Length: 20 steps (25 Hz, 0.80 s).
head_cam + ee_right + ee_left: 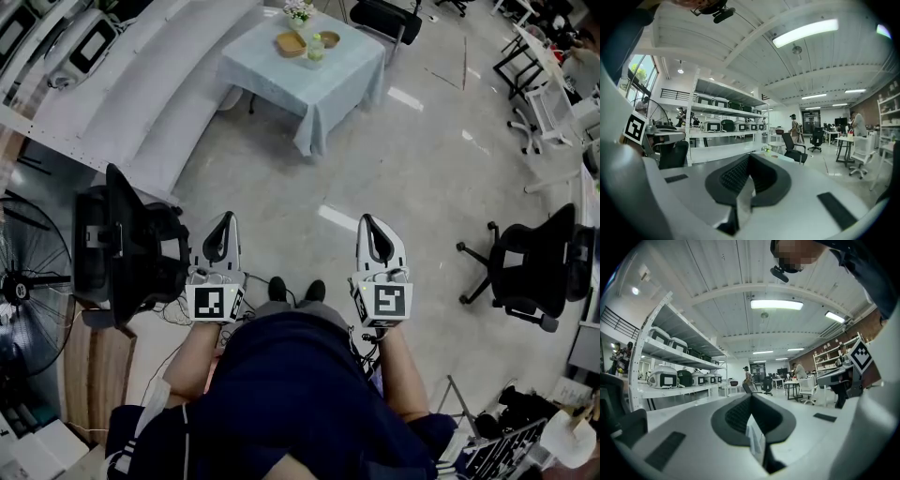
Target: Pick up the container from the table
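A small table with a pale blue cloth (pixel 309 80) stands far ahead across the floor. On it lie a tan tray-like container (pixel 291 43), a small greenish jar (pixel 316 49), a round bowl (pixel 329 38) and a bunch of flowers (pixel 299 11). My left gripper (pixel 223 221) and right gripper (pixel 367 221) are held side by side at waist height, far from the table. Both are shut, their jaws meeting at the tips with nothing between them. In the right gripper view the table (pixel 776 155) shows just past the shut gripper (pixel 749 157). The left gripper view shows only its shut gripper (pixel 751 397).
A black office chair (pixel 131 248) stands close at my left, with a fan (pixel 23 281) beyond it. Another black chair (pixel 534 272) is at the right. Shelves with white appliances (pixel 84 47) line the left wall. Desks and people (pixel 794 127) are far off.
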Available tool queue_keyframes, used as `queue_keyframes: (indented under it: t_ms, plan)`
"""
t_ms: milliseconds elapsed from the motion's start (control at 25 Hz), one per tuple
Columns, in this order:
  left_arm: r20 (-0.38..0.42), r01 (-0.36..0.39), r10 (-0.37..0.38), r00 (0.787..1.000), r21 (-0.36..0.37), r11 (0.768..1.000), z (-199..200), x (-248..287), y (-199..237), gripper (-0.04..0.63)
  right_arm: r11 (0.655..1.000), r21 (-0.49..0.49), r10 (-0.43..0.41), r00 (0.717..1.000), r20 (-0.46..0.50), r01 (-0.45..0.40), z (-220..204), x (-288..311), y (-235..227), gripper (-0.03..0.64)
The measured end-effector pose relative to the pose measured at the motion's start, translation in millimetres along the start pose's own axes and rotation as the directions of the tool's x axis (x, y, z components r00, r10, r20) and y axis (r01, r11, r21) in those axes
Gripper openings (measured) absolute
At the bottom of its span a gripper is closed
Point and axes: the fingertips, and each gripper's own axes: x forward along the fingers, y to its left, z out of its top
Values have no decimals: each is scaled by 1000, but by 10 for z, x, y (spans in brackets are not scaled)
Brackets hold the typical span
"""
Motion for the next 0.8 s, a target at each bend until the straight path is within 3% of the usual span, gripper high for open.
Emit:
queue_keyframes:
  t_ms: [520,800]
  plan:
    - [-8,15,-15,1000,-15,1000,-44,36,-33,5,1000,-8,-4,1000,-6,4,-16,-12,-20,0]
    - [-18,33,-33,999,-26,999,-57,73,-69,77,1000,10,-2,1000,1,2,5,-20,-33,0]
